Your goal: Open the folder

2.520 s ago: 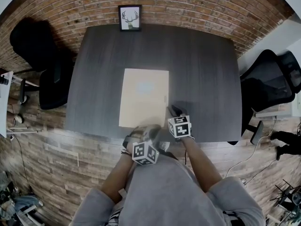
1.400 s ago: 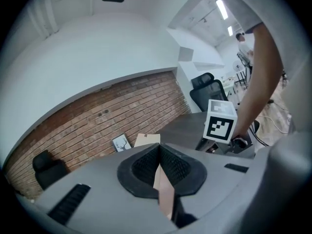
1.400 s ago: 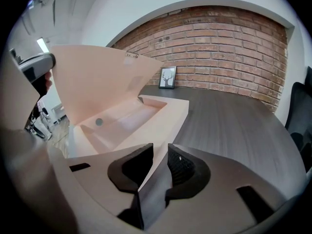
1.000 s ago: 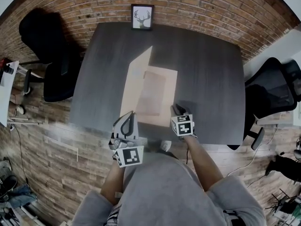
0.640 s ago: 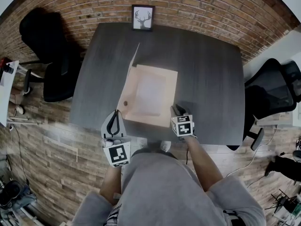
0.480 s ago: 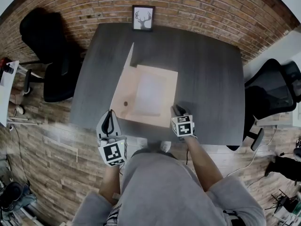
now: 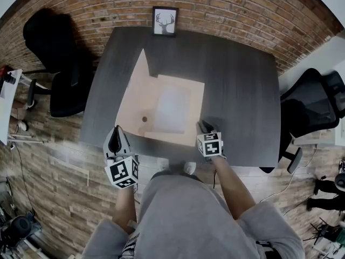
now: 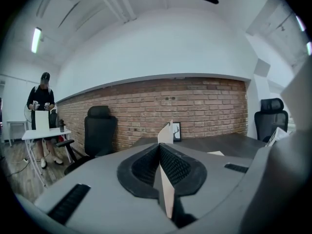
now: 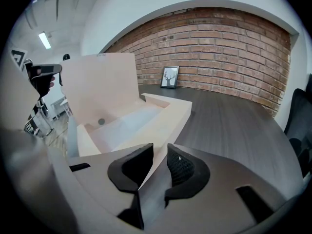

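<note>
A beige folder (image 7: 172, 109) lies opened on the dark table (image 7: 237, 80). Its cover (image 7: 132, 99) is lifted and leans out to the left. My left gripper (image 7: 115, 137) is shut on the cover's near edge, off the table's front left. In the left gripper view the cover (image 8: 166, 130) runs edge-on between the pads of that gripper (image 8: 160, 152). My right gripper (image 7: 201, 126) is at the folder's near right corner. In the right gripper view the base's corner (image 9: 146, 165) sits between the jaws of that gripper (image 9: 160, 152), and the raised cover (image 9: 97, 87) stands at the left.
A framed deer picture (image 7: 164, 20) stands at the table's far edge against the brick wall. Black office chairs stand to the left (image 7: 51, 53) and right (image 7: 312, 90). A person (image 8: 43, 106) stands by a white desk far to the left.
The cover has swung from nearly upright to leaning far left. My left gripper moved left with it and rolled. The right gripper stayed at its corner.
</note>
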Demonstrator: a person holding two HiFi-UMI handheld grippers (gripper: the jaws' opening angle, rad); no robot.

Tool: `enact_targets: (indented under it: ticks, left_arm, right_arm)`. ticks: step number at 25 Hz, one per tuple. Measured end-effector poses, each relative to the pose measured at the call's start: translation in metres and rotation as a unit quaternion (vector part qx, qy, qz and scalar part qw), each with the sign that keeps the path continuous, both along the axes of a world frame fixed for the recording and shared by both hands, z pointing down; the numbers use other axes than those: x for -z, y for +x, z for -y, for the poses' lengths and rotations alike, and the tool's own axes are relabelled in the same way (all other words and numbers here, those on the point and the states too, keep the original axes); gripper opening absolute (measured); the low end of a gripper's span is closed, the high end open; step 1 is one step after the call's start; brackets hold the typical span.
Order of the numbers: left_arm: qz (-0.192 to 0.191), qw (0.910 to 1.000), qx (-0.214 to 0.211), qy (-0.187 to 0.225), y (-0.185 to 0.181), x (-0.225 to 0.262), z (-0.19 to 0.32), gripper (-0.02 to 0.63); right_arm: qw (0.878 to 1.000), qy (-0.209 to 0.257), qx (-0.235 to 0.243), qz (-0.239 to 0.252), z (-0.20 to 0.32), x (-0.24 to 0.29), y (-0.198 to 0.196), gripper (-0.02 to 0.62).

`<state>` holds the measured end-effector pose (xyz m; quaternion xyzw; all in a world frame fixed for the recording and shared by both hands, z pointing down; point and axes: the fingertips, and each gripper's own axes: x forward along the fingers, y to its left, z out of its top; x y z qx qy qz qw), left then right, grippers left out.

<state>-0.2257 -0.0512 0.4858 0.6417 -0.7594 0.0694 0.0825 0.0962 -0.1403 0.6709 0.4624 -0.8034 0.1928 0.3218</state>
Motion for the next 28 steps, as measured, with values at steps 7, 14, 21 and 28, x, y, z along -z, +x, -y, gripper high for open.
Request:
enact_targets:
  ticks: [7, 14, 21, 28]
  left_arm:
    - [-0.002, 1.0000, 0.003, 0.005, 0.000, 0.001, -0.003, 0.002]
    - [-0.006, 1.0000, 0.004, 0.006, 0.000, -0.001, -0.003, 0.003]
    - [-0.015, 0.9991, -0.020, 0.033, 0.010, 0.005, -0.005, 0.003]
    - [-0.037, 0.9950, -0.058, 0.073, 0.025, 0.019, -0.006, 0.188]
  right_arm:
    - [1.000, 0.001, -0.002, -0.002, -0.001, -0.001, 0.000, 0.077]
    - [1.000, 0.004, -0.003, -0.007, 0.000, 0.000, 0.001, 0.075]
    - [1.000, 0.004, -0.004, -0.009, -0.002, -0.001, -0.003, 0.048]
    - [1.000, 0.005, -0.008, -0.015, -0.001, 0.000, -0.003, 0.044]
